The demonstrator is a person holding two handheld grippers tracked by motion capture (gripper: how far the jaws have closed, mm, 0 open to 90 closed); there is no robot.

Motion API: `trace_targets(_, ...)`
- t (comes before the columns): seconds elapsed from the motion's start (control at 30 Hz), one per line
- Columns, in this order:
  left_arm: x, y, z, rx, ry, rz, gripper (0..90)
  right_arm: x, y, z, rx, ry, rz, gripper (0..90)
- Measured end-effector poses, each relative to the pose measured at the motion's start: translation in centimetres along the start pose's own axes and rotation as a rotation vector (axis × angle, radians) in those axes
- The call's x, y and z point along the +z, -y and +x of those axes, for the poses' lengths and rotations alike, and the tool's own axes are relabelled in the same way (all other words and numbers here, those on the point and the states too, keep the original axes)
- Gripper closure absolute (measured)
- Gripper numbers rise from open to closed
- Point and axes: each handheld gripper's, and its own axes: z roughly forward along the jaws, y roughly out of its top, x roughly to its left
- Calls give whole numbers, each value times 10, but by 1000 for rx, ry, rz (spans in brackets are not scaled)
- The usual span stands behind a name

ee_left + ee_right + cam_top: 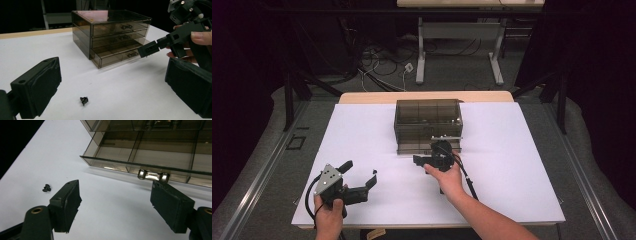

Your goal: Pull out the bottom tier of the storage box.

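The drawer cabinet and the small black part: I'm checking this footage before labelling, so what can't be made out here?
- Drawer cabinet, right gripper view: top and right side cut off by the picture edges.
- Bottom drawer, high view: its handle is hidden behind the right tool and hand.
- Small black part, left gripper view: too small to identify.
- Upper drawers' contents: smoked walls too dark to tell.
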Motion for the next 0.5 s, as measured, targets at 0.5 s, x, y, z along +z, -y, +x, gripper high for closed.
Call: trace_targets(0.5, -1, 0, 1, -14, -10, -2, 6, -8, -7, -4, -60, 71, 55, 220)
